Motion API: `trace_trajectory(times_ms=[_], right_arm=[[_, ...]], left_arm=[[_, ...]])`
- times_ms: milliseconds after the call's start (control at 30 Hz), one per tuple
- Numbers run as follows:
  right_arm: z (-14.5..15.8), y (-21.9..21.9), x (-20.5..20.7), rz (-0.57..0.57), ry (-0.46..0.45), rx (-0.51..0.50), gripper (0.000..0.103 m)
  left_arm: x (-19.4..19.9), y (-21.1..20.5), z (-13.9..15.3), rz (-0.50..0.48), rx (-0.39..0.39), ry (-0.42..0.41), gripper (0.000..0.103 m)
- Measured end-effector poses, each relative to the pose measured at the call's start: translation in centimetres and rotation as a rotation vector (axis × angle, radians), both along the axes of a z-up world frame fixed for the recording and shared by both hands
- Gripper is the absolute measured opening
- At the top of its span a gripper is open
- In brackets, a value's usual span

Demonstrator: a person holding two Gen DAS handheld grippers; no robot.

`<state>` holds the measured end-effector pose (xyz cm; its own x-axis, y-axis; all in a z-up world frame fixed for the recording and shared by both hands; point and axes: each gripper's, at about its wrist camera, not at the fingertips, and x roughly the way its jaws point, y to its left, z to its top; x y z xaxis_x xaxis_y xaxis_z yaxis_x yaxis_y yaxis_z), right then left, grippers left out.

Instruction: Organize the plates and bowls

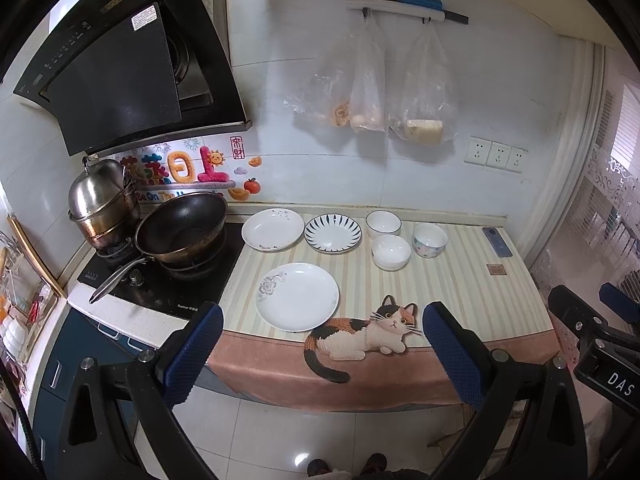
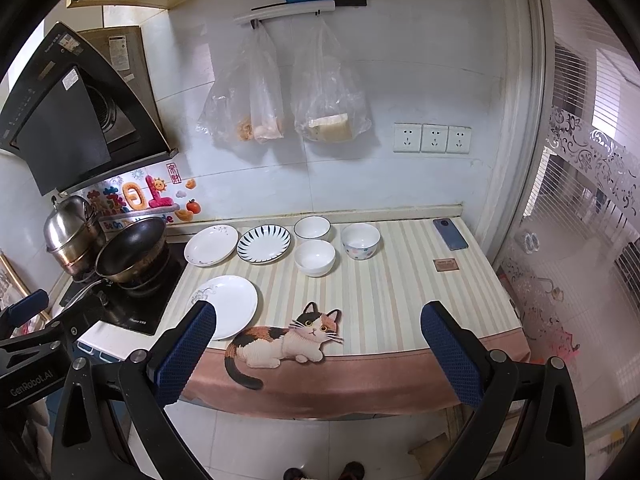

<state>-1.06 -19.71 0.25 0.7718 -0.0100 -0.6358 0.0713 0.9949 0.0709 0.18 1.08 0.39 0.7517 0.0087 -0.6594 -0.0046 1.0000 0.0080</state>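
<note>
Ahead of both tongs, on the striped cloth (image 1: pixel 460 280), sit 3 plates & 3 bowls, all upright, none stacked. Nearest the left gripper (image 1: pixel 322 330): white plate w/ grey flower print (image 1: pixel 297 296), just beyond its fingertips; the same plate sits partly behind the right gripper's (image 2: pixel 318 332) left-hand pad. Farther back, in a row: 2nd white plate (image 1: pixel 273 229) w/ small dark sprigs, beside it the blue-striped plate (image 1: pixel 333 233), nearly touching. Right of those: white bowl w/ dark rim (image 1: pixel 383 224), plain white bowl (image 1: pixel 391 251) just in front, apparently touching it, and patterned bowl (image 1: pixel 429 240) apart to the right. Both tongs: jaws spread wide, nothing held, hovering short of the counter edge over the floor. Cloth front hangs over the edge as a pink band w/ cat print (image 1: pixel 360 332). Open cloth lies right of the near plate & in front of the bowls. Phone (image 1: pixel 497 241) lies at the far right. Wok (image 1: pixel 182 228) & steel pot (image 1: pixel 100 200) on the black hob, left. Dishes glossy, round; pads blue, dimpled.
</note>
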Motion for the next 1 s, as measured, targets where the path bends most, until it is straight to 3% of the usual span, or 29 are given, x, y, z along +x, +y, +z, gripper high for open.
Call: trace_trajectory(times_ms=[1000], right_arm=[[-0.11,-0.6,-0.97,0.003,0.008,0.008,0.103]], left_arm=[[-0.61,-0.5,0.12,-0.001,-0.004,0.009,0.102]])
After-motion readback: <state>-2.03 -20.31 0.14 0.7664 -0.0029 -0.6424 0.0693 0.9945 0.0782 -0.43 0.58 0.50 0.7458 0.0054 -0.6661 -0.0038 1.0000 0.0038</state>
